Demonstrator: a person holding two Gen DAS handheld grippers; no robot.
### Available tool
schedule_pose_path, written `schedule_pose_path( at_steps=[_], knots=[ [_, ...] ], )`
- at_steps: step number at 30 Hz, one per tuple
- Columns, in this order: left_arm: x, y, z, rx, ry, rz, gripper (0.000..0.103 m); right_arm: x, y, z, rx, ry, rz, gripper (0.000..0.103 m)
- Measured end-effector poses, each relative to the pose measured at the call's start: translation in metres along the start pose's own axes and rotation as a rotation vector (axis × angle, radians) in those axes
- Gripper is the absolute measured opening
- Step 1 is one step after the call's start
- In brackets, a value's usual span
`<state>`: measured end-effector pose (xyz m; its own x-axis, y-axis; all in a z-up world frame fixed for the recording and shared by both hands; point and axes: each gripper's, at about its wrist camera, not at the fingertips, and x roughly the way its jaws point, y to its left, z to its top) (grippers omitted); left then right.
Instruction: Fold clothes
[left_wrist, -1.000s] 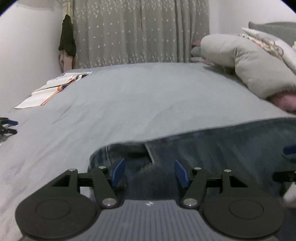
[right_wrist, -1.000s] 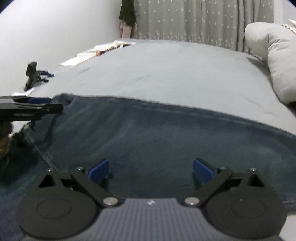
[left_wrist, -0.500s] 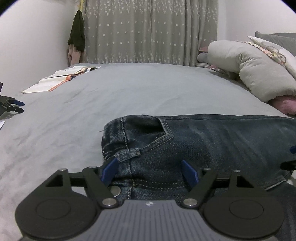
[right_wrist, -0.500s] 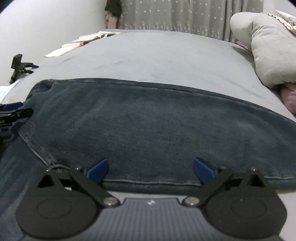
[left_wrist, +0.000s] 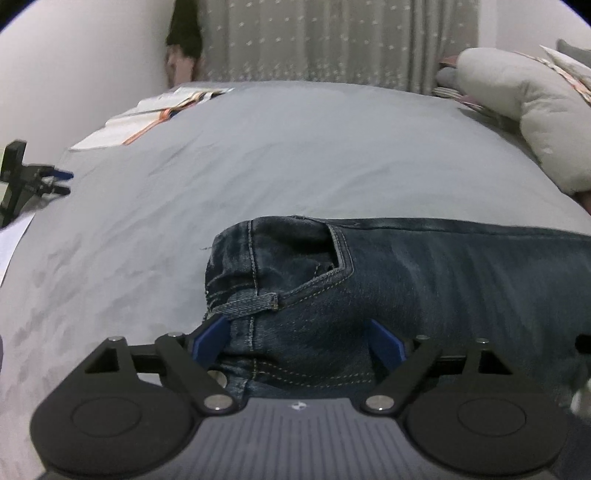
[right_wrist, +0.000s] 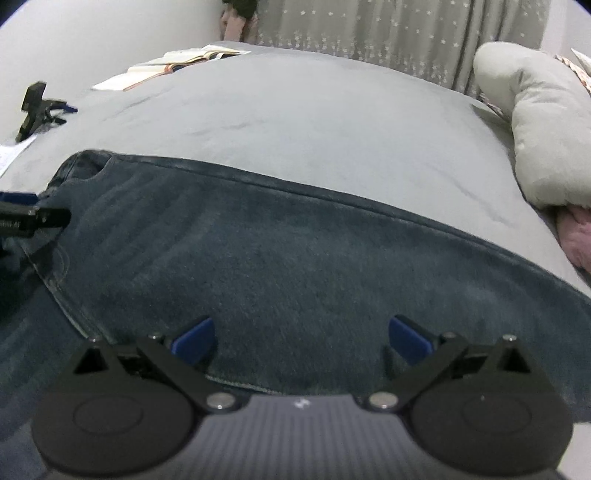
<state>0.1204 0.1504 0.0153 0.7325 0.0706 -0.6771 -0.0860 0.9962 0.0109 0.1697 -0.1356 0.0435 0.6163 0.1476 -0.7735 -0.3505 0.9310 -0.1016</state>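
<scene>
Dark blue jeans (left_wrist: 424, 280) lie flat on the grey bed, one layer folded over another; they also fill the right wrist view (right_wrist: 295, 266). My left gripper (left_wrist: 299, 341) is open just above the waistband corner with its belt loop and pocket. My right gripper (right_wrist: 301, 336) is open above the near edge of the folded leg. The left gripper's finger (right_wrist: 33, 218) shows at the left edge of the right wrist view. Neither holds cloth.
The grey bed sheet (left_wrist: 295, 155) stretches beyond the jeans. An open book (left_wrist: 147, 118) lies at the far left. Grey pillows (left_wrist: 535, 122) are piled at the right. A black clamp (left_wrist: 22, 177) stands off the left edge. Curtains hang behind.
The jeans went from lifted and moving to lying flat on the bed. Both grippers have tilted down closer over the cloth, still open.
</scene>
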Motion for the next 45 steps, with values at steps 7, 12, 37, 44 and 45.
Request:
schedule_pose_path(
  at_steps=[7, 12, 37, 44, 45],
  knots=[
    [0.002, -0.001, 0.009, -0.055, 0.050, 0.021, 0.085, 0.007, 0.001, 0.012, -0.007, -0.003, 0.017, 0.101],
    [0.001, 0.001, 0.014, -0.066, 0.075, 0.031, 0.085, 0.014, 0.008, 0.023, -0.037, -0.010, 0.035, 0.101],
    [0.000, 0.032, 0.021, -0.245, 0.119, -0.030, 0.086, 0.079, 0.034, 0.101, -0.233, -0.063, 0.155, 0.101],
    [-0.007, 0.033, 0.026, -0.298, 0.118, -0.108, 0.086, 0.110, 0.025, 0.121, -0.229, 0.043, 0.247, 0.099],
    [-0.007, 0.032, 0.027, -0.298, 0.120, -0.118, 0.086, 0.112, 0.022, 0.122, -0.206, 0.057, 0.265, 0.097]
  ],
)
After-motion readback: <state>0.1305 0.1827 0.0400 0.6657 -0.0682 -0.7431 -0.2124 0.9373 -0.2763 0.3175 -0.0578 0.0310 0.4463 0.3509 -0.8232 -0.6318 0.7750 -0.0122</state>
